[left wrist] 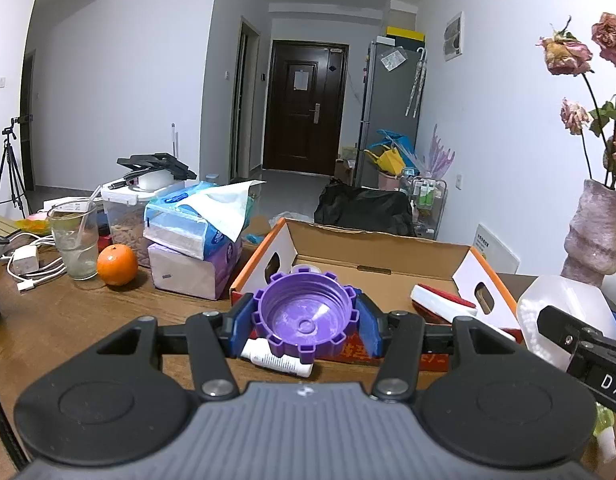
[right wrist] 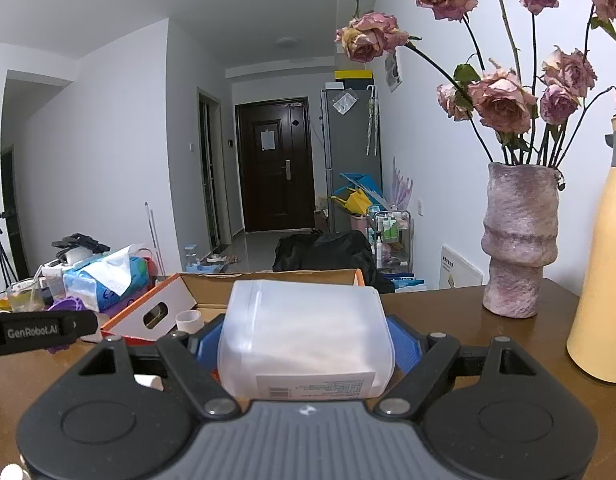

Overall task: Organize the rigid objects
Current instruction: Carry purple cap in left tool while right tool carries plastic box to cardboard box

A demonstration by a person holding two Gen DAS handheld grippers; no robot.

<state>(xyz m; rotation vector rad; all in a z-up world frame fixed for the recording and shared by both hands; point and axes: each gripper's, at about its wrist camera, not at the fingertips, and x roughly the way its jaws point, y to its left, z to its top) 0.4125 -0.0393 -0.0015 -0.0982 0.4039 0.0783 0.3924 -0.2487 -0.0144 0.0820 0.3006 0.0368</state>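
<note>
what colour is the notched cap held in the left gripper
Purple. The cap shows best in the left wrist view, clamped between the blue pads.

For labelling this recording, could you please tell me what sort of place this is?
Most likely a lived-in flat: a cluttered wooden table facing a hallway with a dark front door and a fridge, plus a vase of dried roses on the table.
</note>
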